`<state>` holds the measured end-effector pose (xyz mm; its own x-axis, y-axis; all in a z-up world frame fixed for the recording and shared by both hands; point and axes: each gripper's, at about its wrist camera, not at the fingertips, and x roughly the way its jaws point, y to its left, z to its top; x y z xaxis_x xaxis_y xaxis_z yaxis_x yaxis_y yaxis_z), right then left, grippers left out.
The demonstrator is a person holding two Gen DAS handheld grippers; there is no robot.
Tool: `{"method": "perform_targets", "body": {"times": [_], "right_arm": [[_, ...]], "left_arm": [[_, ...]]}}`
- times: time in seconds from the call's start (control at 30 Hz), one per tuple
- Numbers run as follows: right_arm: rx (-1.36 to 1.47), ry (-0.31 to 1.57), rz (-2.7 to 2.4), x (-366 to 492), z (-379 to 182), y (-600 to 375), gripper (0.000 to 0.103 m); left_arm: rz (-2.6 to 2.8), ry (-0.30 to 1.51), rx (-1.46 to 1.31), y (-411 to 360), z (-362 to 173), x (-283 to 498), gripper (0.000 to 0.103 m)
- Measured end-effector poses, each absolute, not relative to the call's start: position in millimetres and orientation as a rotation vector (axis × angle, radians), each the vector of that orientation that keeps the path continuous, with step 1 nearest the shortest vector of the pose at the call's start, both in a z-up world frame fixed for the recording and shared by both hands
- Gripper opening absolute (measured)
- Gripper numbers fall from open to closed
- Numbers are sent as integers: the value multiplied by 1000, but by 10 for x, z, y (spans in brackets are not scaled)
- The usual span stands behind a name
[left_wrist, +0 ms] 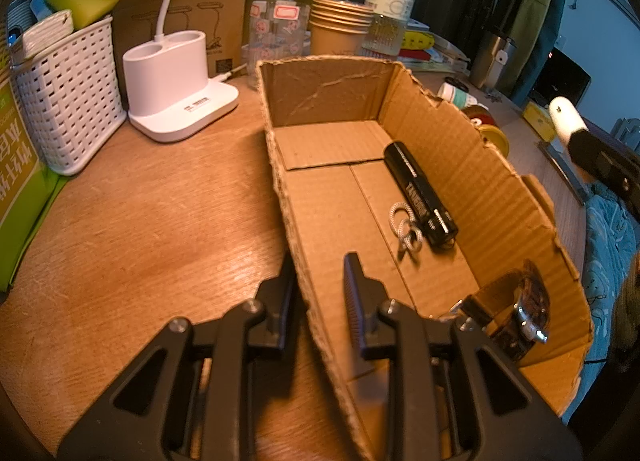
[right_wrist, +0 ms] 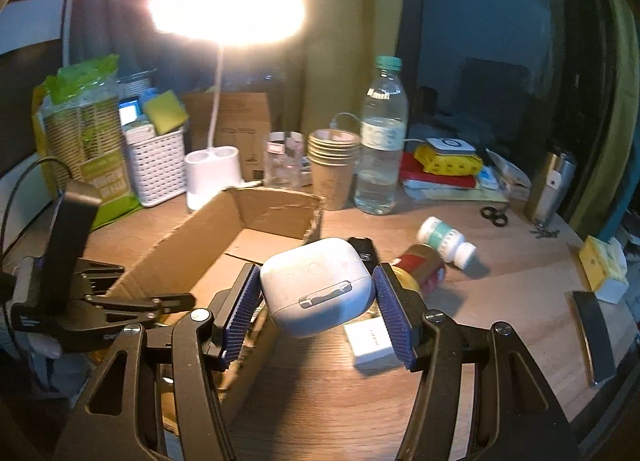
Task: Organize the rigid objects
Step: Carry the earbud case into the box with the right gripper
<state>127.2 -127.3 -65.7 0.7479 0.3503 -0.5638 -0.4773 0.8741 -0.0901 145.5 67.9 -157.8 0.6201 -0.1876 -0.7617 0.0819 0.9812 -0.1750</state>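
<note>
We seem to be at a cluttered wooden desk (right_wrist: 500, 273) in a home, likely a bedroom or dorm. We see a lit desk lamp (right_wrist: 224, 9) on a white base (left_wrist: 176, 89), stacked paper cups (right_wrist: 333, 157), a water bottle (right_wrist: 382, 141), a white storage basket (left_wrist: 68, 101), hanging clothing (left_wrist: 520, 1) and patterned bedding (left_wrist: 612, 245).

Rough corrugated cardboard box (left_wrist: 440, 165) on smooth wood-grain table (left_wrist: 140, 221).

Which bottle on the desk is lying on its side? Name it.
The small white pill bottle with the teal label. It lies on the desk near the scissors, whereas the clear water bottle stands upright beside the paper cups.
</note>
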Motion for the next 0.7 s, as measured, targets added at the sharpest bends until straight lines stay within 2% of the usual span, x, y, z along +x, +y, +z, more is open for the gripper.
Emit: {"method": "perform_targets", "body": {"times": [0.7], "right_arm": [[-323, 613, 617, 1105, -877, -734, 62]], "left_arm": [[-155, 889, -127, 682, -1577, 1456, 24]]}}
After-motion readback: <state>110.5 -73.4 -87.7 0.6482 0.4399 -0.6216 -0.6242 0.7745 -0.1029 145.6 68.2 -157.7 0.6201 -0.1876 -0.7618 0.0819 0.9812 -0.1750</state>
